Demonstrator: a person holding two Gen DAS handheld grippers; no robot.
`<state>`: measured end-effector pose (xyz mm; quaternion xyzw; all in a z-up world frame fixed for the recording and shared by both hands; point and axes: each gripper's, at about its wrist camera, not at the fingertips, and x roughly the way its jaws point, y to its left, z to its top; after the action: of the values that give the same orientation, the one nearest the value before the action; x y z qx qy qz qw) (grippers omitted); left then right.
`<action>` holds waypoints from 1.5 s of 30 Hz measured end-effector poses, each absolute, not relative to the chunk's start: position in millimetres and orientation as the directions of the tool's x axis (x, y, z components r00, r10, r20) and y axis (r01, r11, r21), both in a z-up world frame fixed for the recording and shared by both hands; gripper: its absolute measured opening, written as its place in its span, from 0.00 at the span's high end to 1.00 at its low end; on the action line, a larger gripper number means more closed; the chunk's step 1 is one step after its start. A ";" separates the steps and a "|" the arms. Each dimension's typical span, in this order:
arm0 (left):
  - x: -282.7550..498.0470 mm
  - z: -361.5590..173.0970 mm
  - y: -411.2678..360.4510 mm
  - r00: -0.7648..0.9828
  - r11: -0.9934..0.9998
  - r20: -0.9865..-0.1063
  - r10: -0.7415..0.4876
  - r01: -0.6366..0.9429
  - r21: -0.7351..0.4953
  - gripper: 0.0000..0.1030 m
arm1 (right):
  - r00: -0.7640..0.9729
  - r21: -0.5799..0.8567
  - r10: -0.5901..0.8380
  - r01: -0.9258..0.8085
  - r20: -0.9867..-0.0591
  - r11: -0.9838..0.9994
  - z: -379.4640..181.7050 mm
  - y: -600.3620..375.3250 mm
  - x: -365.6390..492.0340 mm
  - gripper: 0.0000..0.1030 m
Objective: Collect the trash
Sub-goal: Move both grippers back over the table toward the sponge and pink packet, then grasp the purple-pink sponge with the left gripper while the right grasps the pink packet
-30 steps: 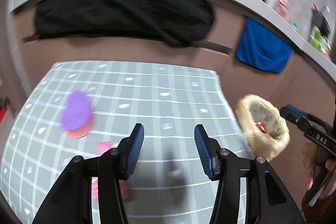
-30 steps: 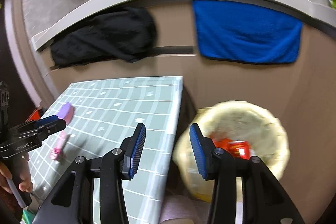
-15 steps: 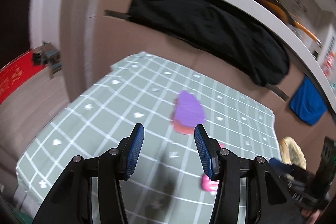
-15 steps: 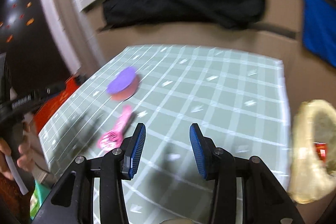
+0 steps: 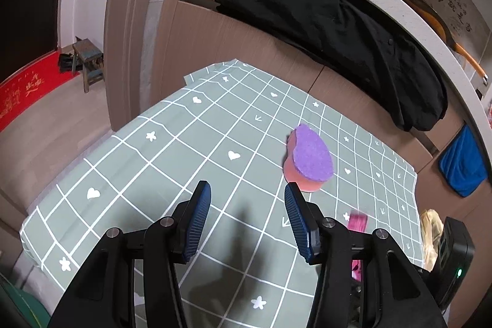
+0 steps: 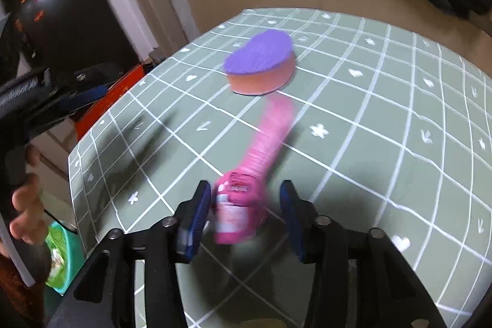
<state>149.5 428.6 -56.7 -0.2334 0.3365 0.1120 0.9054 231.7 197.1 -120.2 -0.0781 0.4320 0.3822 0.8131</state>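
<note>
Right wrist view: your right gripper (image 6: pixel 244 212) is opening around the blurred pink brush (image 6: pixel 246 189) lying on the green checked tablecloth (image 6: pixel 384 143), pads clear of it; beyond, a purple-topped sponge (image 6: pixel 261 66); your left gripper (image 5: pixel 246 217) hangs spread, empty.

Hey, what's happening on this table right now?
A person is clearing a table covered with a green checked cloth, a hand-held gripper in each hand. The right hand-held gripper is opening its jaws around the near end of a pink brush lying on the cloth; the pads are not pressing on it. The left hand-held gripper hovers open and empty over the cloth, just short of a purple-topped sponge.
</note>
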 end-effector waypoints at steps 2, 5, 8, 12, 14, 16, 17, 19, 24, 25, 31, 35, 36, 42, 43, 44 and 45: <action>154.2 -58.5 426.8 0.745 0.868 -0.666 0.040 -0.356 -0.346 0.51 | 0.355 0.151 0.532 -0.708 -0.769 0.690 -121.3 201.2 227.9 0.56; 161.8 -60.1 421.6 0.741 0.874 -0.671 0.023 -0.340 -0.346 0.51 | 0.377 0.091 0.515 -0.734 -0.770 0.673 -122.2 204.4 223.5 0.64; 170.6 -61.6 417.2 0.740 0.881 -0.673 0.001 -0.318 -0.349 0.51 | 0.367 0.119 0.549 -0.743 -0.751 0.659 -118.3 196.2 225.0 0.85; 181.6 -65.3 414.8 0.741 0.879 -0.671 -0.030 -0.300 -0.371 0.51 | 0.354 0.171 0.601 -0.746 -0.717 0.644 -108.0 180.0 233.4 0.87; 188.9 -66.8 410.8 0.742 0.879 -0.669 -0.048 -0.286 -0.381 0.51 | 0.372 0.163 0.602 -0.743 -0.706 0.650 -102.4 171.8 238.2 0.87; 200.0 -68.4 404.1 0.739 0.889 -0.672 -0.051 -0.273 -0.368 0.51 | 0.390 0.166 0.602 -0.729 -0.697 0.664 -97.4 161.6 243.0 0.87; 205.2 -69.5 401.4 0.735 0.894 -0.677 -0.043 -0.275 -0.355 0.51 | 0.403 0.170 0.598 -0.715 -0.692 0.678 -95.7 153.8 247.9 0.87; 216.5 -73.4 396.0 0.728 0.899 -0.685 -0.030 -0.280 -0.337 0.51 | 0.433 0.190 0.589 -0.673 -0.683 0.715 -92.4 130.3 260.3 0.87; 252.3 -83.7 376.6 0.718 0.925 -0.694 -0.053 -0.227 -0.305 0.51 | 0.514 0.196 0.533 -0.571 -0.673 0.798 -89.6 76.7 278.5 0.87; 259.8 -86.1 372.0 0.712 0.933 -0.700 -0.047 -0.219 -0.286 0.51 | 0.523 0.197 0.521 -0.553 -0.675 0.810 -90.2 67.7 282.4 0.87; 296.3 -100.6 358.4 0.675 0.963 -0.738 0.010 -0.205 -0.174 0.50 | 0.544 0.228 0.491 -0.479 -0.681 0.848 -102.9 32.7 294.0 0.85; 303.3 -106.1 362.6 0.667 0.960 -0.745 0.011 -0.216 -0.178 0.48 | 0.559 0.236 0.487 -0.461 -0.671 0.855 -104.4 25.7 295.6 0.74; 304.9 -109.1 364.4 0.659 0.957 -0.752 -0.003 -0.215 -0.193 0.46 | 0.566 0.227 0.482 -0.462 -0.668 0.857 -104.3 24.1 295.0 0.65; 312.7 -115.6 376.0 0.644 0.930 -0.763 -0.060 -0.243 -0.277 0.40 | 0.569 0.199 0.507 -0.516 -0.647 0.833 -95.9 21.8 302.6 0.60; 312.5 -115.6 376.4 0.642 0.927 -0.764 -0.061 -0.247 -0.281 0.40 | 0.564 0.194 0.506 -0.522 -0.653 0.831 -96.5 22.1 305.0 0.60; 312.1 -115.6 376.3 0.642 0.926 -0.765 -0.060 -0.250 -0.282 0.40 | 0.558 0.186 0.503 -0.527 -0.660 0.829 -97.1 21.4 306.9 0.60; 311.4 -115.7 376.7 0.640 0.924 -0.766 -0.061 -0.254 -0.286 0.40 | 0.549 0.183 0.505 -0.536 -0.666 0.824 -98.4 21.0 308.4 0.60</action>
<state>311.4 376.7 -115.7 -0.1873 0.4206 0.0545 0.8860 308.4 21.0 -98.4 -0.0210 0.3713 0.2956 0.8799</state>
